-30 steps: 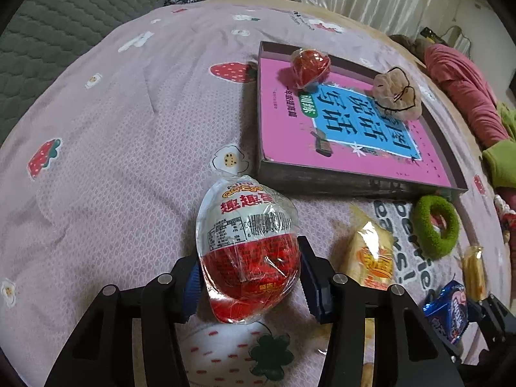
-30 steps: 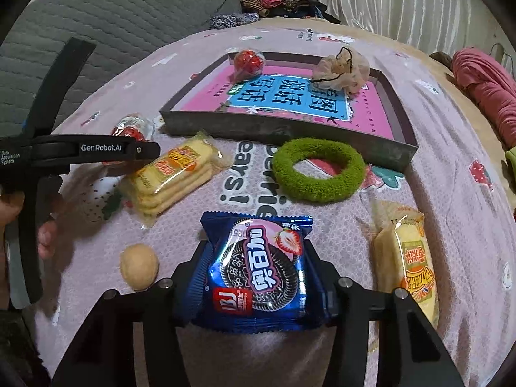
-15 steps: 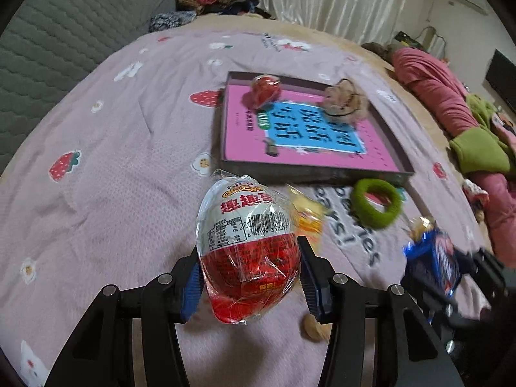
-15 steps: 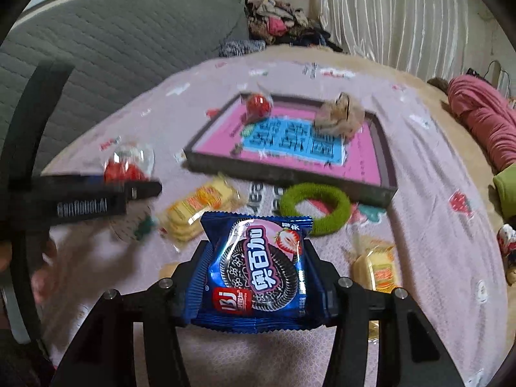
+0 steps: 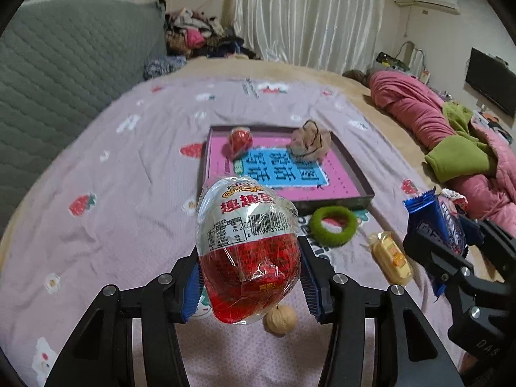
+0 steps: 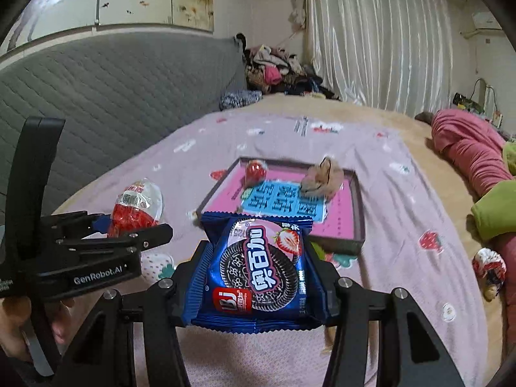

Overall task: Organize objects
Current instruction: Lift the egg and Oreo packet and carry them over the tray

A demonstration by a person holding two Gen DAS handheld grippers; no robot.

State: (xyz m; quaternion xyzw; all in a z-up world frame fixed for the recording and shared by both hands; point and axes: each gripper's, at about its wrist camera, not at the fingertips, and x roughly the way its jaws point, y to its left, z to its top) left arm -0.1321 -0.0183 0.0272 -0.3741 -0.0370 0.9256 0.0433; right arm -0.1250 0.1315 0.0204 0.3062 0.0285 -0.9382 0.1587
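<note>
Two grippers (image 5: pixel 250 285) (image 6: pixel 254 277), each gripping snacks.

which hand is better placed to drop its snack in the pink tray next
Left, marginally. Its egg-shaped snack lines up with the pink tray's near left corner; the right gripper's cookie pack is equally gripped but sits farther right.

A home bedroom: bed (image 5: pixel 135 193), padded headboard (image 6: pixel 113 90), curtains (image 5: pixel 306 16), clothes pile (image 6: pixel 277 67).
</note>
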